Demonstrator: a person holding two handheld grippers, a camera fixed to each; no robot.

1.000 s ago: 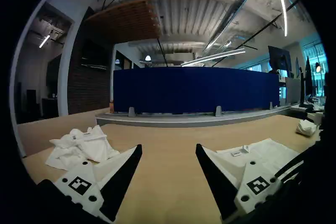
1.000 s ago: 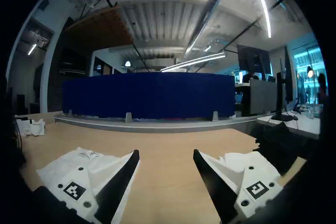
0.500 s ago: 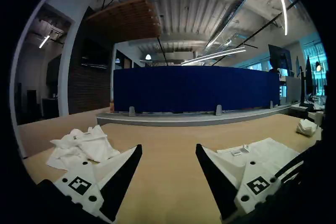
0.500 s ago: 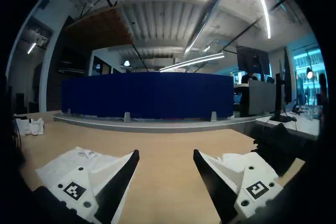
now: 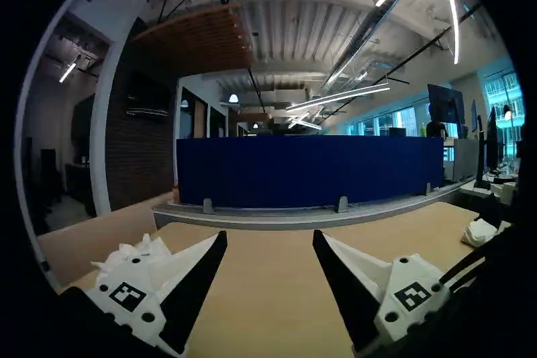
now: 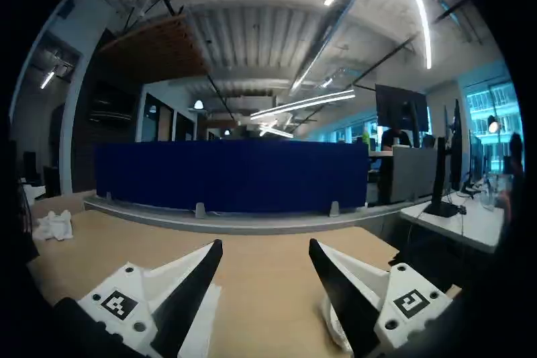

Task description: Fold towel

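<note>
L grip (image 5: pixel 268 233): your jaws spread, nothing held, over wood table (image 5: pixel 268 304) | crumpled white towel (image 5: pixel 144 250) lower left of frame, partly behind finger | R grip (image 6: pixel 265 242): yours spread, empty | second white towel (image 6: pixel 208 321) at bottom edge, beside its left finger | blue divider (image 5: pixel 302 170) mid-frame

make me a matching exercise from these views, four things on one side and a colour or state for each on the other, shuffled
Things:
1. divider panel
2. table top
3. towel
4. left claw

Colour or state:
A. open, holding nothing
B. white, crumpled
C. dark blue
D. light wood

Pairs: 1-C, 2-D, 3-B, 4-A
</note>
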